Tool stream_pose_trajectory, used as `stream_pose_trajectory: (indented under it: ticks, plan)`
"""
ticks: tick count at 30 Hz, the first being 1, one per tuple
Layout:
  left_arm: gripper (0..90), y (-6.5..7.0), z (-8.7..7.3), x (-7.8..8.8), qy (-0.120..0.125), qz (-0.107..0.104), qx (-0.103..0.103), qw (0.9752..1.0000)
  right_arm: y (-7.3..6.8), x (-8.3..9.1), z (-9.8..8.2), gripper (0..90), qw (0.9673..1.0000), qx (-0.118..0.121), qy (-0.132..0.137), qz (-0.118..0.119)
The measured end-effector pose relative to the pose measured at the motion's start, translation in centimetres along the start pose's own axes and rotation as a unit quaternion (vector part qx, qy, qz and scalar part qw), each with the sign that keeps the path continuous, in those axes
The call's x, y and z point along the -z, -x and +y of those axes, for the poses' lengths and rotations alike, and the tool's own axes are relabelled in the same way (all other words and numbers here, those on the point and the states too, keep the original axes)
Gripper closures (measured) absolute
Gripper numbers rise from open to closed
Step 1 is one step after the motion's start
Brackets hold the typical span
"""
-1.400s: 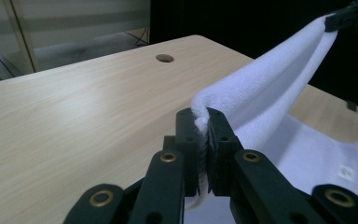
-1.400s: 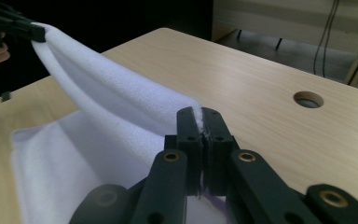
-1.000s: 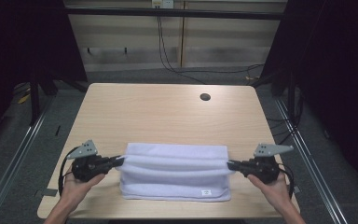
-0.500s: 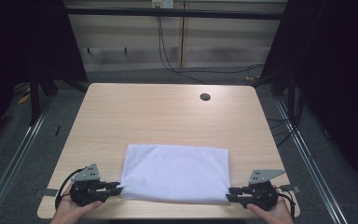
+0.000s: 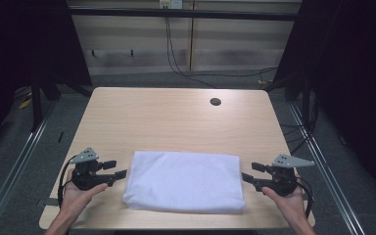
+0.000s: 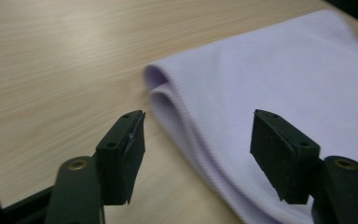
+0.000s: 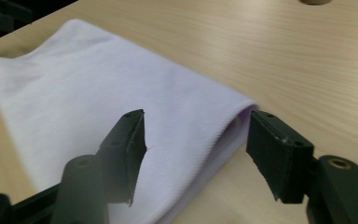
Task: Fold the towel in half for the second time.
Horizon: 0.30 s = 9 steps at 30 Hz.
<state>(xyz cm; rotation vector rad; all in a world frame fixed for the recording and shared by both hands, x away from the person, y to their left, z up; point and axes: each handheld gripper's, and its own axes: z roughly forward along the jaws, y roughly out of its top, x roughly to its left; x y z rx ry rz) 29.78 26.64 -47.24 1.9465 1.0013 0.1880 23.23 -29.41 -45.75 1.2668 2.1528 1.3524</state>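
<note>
A white folded cloth (image 5: pixel 185 181) lies flat on the near half of the wooden table (image 5: pixel 176 117). My left gripper (image 5: pixel 118 169) rests just off the cloth's left edge, jaws open and holding nothing. My right gripper (image 5: pixel 249 172) sits just off the right edge, likewise open and holding nothing. In the left gripper view the cloth (image 6: pixel 270 88) shows its folded layered edge running between the black pads (image 6: pixel 126 149). The right gripper view has the cloth (image 7: pixel 102 107) with its folded corner lying between the spread pads (image 7: pixel 275 154).
A round cable hole (image 5: pixel 215 102) sits in the table near its far right. The table's front edge (image 5: pixel 176 228) runs close under the cloth and both hands. Dark frame posts and metal rails flank the table on both sides.
The cloth was held stretched between both shut grippers, then drawn toward the front edge and laid flat. Both grippers have now let go, opened and backed slightly off its side edges.
</note>
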Motion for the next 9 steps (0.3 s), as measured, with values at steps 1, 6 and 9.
stream_pose_trajectory:
  ticks: [1, 6, 9]
  plan:
    - [33.6, -0.3, -0.4, 0.0, 0.005, 0.006, 0.013, 0.9999, 0.5, -0.1, -0.3, 36.4, 1.0, -0.008, -0.003, -0.005]
    - [29.2, -0.9, -1.2, 1.0, 0.007, 0.021, 0.008, 0.9997, 2.1, 0.0, -1.7, 30.0, 0.9984, -0.021, -0.015, -0.05]
    - [25.6, -0.8, -1.8, 1.1, 0.002, 0.023, 0.004, 0.9997, 2.1, 0.4, -1.7, 27.1, 0.9982, -0.021, -0.001, -0.055]
